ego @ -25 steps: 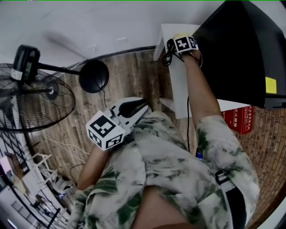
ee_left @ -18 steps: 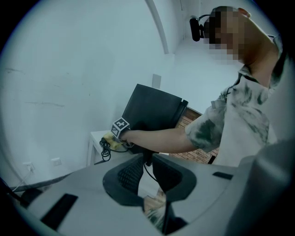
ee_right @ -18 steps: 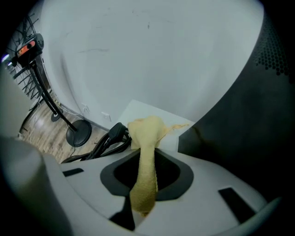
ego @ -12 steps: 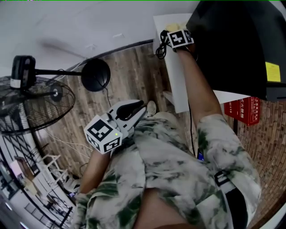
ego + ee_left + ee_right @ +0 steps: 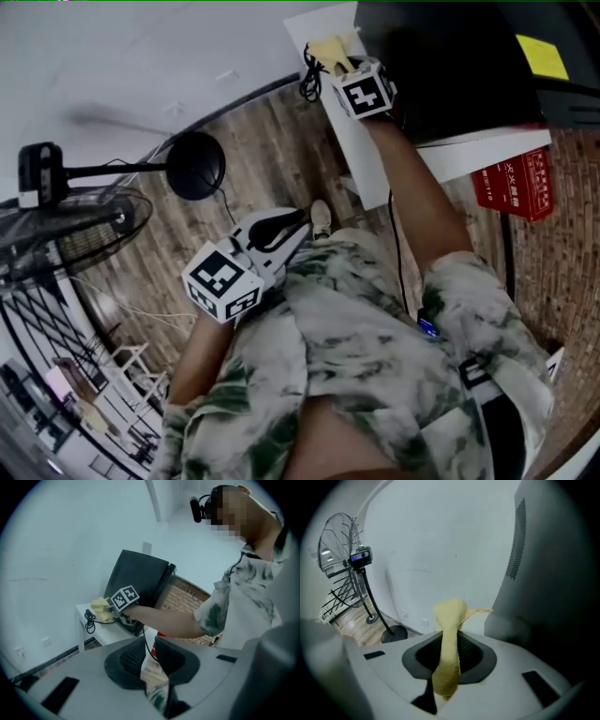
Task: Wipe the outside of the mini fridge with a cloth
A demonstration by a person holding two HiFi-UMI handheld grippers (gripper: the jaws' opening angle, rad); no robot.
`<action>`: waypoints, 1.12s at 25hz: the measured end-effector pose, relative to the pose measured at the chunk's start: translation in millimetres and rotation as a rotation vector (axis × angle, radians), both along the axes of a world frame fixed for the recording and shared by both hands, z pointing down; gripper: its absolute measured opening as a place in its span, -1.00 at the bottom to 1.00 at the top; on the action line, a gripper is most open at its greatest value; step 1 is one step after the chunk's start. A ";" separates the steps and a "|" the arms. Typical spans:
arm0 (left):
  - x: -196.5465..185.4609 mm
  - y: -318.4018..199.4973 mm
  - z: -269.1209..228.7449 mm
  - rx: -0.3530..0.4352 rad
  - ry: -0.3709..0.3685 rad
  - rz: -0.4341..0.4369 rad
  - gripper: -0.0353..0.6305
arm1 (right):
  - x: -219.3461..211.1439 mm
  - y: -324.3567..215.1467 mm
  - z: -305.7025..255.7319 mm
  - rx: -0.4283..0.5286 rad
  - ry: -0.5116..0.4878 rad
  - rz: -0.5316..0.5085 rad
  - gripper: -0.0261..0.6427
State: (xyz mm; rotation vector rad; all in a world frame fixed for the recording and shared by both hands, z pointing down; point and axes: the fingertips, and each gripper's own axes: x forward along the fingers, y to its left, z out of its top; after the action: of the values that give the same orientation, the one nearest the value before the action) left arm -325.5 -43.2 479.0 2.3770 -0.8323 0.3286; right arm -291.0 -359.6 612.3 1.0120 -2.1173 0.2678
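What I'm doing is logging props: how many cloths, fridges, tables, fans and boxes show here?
Yellow terry cloth: 1
Black box-shaped mini fridge: 1
White rectangular table: 1
Black wire-cage pedestal fan: 1
Red rectangular printed box: 1
Total: 5

Indoor room of domestic type, sparsely furnished; wood-plank floor (image 5: 272, 150) meets plain white walls (image 5: 141, 56) along a dark skirting (image 5: 239, 98); wall socket (image 5: 45, 642) set low; pedestal fan (image 5: 56, 234) on a round black base (image 5: 195, 166); black mini fridge (image 5: 450, 66) standing on a small white table (image 5: 359, 155); red printed box (image 5: 514, 187) by the table; brick-pattern surface (image 5: 553, 262) alongside; wire racks (image 5: 94, 412) at the room's edge, contents too small to identify.
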 end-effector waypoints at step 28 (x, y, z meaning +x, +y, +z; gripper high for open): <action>101.4 277.0 -47.9 0.204 0.122 0.014 -0.68 | 159.9 481.0 -91.7 -0.054 -0.380 -0.160 -0.67</action>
State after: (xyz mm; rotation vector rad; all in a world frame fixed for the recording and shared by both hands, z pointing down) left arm -224.1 233.9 431.1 2.5625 -0.8262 0.1064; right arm -131.0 121.3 520.6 0.8015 -2.5019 0.4650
